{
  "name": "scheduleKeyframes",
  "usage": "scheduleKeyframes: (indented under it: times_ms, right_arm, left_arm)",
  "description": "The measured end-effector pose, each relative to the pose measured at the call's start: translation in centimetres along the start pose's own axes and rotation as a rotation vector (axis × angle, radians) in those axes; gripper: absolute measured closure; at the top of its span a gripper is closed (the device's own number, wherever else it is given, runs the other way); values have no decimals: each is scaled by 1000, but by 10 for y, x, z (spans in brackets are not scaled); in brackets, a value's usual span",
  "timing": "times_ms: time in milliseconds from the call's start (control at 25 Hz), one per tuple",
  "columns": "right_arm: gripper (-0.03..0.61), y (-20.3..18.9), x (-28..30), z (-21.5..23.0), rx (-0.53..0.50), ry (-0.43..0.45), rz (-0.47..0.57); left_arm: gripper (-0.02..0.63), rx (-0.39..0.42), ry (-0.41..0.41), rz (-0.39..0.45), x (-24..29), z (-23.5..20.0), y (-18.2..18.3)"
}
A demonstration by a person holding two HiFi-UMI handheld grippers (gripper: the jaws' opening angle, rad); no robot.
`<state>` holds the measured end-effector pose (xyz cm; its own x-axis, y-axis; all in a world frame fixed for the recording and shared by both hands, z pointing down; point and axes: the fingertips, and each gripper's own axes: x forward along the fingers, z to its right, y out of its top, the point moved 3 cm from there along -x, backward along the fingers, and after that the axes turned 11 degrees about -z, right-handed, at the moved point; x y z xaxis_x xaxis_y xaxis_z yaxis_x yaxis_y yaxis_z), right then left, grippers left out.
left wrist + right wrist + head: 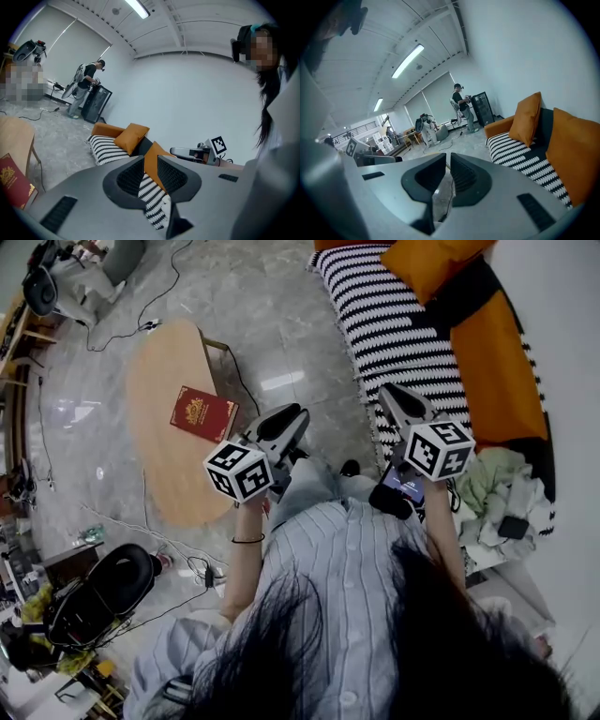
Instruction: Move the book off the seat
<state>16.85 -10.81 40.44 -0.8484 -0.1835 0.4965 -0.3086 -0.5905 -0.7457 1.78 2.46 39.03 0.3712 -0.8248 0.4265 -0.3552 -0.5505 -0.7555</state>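
Note:
The red book (202, 413) with gold print lies flat on the oval wooden table (159, 465), away from the sofa; the left gripper view catches its corner (11, 180) low at the left. My left gripper (296, 418) hangs in the air between table and sofa, jaws shut with nothing in them (150, 161). My right gripper (390, 393) hovers over the front edge of the striped sofa seat (394, 315), also shut and empty (447, 164). Each gripper shows in the other's view: the right gripper (197, 152) and the left gripper (370, 159).
Orange cushions (497, 352) line the sofa back. A heap of clothes (502, 488) lies at the sofa's near end. Cables run over the floor by a black chair (103, 592). Far off, a person (86, 89) stands at a black cabinet (482, 108).

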Motion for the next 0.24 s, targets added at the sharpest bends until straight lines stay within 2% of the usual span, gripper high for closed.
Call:
scheduleKeyframes:
  times_ms: [240]
  right_arm:
    - [535,-12,-8,4,3,5,-7]
  left_arm:
    - [517,-8,26,14,-5,3,-10]
